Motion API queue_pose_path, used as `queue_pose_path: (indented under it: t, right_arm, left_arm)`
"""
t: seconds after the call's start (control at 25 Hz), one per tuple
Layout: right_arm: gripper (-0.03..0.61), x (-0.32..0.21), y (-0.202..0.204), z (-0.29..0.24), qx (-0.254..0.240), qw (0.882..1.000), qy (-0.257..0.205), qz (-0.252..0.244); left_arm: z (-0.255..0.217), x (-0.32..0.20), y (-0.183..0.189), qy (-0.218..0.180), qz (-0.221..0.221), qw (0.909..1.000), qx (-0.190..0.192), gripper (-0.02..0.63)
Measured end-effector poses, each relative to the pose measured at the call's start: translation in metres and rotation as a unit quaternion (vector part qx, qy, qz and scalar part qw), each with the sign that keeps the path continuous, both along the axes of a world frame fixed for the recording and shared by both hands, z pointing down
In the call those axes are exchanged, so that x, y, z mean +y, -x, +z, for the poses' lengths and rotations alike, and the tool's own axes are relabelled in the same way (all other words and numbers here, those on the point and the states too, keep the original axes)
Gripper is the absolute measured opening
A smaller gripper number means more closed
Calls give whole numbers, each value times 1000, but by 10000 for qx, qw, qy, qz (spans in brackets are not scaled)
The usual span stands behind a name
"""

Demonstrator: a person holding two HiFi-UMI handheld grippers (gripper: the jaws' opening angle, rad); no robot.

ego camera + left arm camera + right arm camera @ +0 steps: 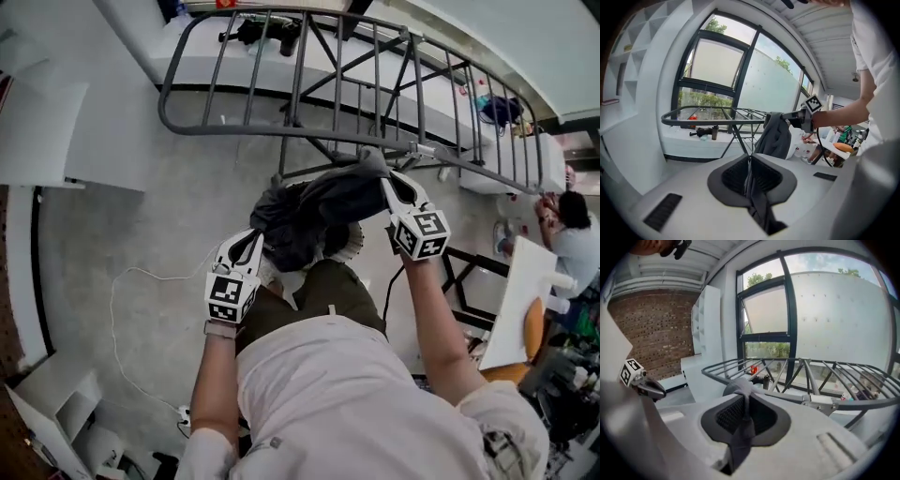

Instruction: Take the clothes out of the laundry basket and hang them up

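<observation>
Bright window daylight, fisheye-warped edges, slight blur.

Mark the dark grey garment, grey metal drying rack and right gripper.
dark grey garment (314, 208): head view, bunched middle.
grey metal drying rack (244, 131): head view, front rail.
right gripper (384, 178): head view, jaw tips.

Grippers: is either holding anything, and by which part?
Both. The left gripper and right gripper each have jaws shut on a fold of the dark grey garment, at opposite ends, the right's near the drying rack.
</observation>
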State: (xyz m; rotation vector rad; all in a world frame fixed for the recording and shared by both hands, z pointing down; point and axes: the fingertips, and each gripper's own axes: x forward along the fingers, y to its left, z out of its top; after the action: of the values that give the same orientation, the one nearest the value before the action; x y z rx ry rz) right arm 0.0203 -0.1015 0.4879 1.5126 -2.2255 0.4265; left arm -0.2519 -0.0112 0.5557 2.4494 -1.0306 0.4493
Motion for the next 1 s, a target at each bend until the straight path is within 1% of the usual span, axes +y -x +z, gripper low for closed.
queue_pose_path:
  t: [0.12,0.16,0.2,0.24,0.32,0.52,0.6,0.64,0.8,0.96,1.0]
  right_arm:
    - [32,3,7,-44,-106,9992,-343,152]
    - [32,4,9,-57,-140,9987,-451,204]
    - [32,5,12,-70,-190,9979,-556,268]
    - [32,6,15,-83,-244,9970,-655,329]
    - [32,7,22,-107,-305,9953,-839,389]
    - [32,9,37,-159,-370,9909,-1229,400]
    - [31,12,39,-179,-425,9886,-1375,443]
    - [31,14,41,-189,-439,9875,-1451,439]
    - [31,20,47,-222,-481,9830,-1724,403]
    - [31,28,38,-243,-634,9775,-1929,577]
    - [31,30,34,-246,-628,9762,-1975,634]
  left_arm:
    - [-9,-12,-9,-82,424,9991,35,5]
    - [-9,-14,-14,-94,587,9982,41,13]
    - [-8,-15,-20,-95,762,9970,29,41]
    - [-6,-16,-27,-84,939,9955,-2,84]
    - [-2,-16,-41,-53,1257,9920,-67,127]
    - [16,-10,-84,71,1917,9814,-116,188]
    - [24,-14,-98,26,2027,9790,-191,214]
    - [28,-19,-102,29,2012,9793,-230,225]
    - [53,-38,-109,252,1847,9817,-381,232]
    - [70,-48,-117,386,1900,9792,-590,231]
    - [72,-53,-117,377,1852,9798,-660,127]
